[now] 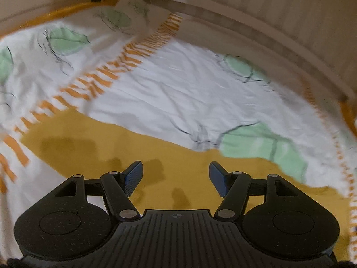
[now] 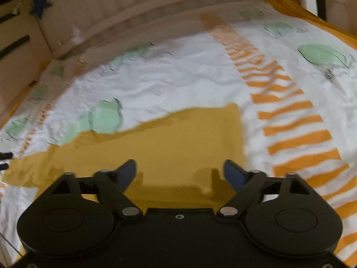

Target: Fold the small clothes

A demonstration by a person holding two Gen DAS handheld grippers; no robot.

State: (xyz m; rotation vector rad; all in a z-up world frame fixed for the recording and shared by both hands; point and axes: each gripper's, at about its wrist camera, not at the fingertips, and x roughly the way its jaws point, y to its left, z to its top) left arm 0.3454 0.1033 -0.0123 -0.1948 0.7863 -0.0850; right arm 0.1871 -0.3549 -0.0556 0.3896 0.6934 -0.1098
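Note:
A mustard-yellow garment (image 1: 133,147) lies flat on a white bedsheet (image 1: 174,93) with green shapes and orange stripes. It also shows in the right wrist view (image 2: 169,138), with a straight edge on its right side. My left gripper (image 1: 176,172) is open and empty, held just above the yellow cloth. My right gripper (image 2: 179,170) is open and empty, also just above the yellow cloth near its right edge. Both views are blurred.
A beige ribbed headboard or bed frame (image 1: 279,22) curves along the far side; it also shows in the right wrist view (image 2: 156,6). A dark blue star (image 2: 40,4) hangs at the upper left. An orange striped band (image 2: 296,120) runs down the sheet.

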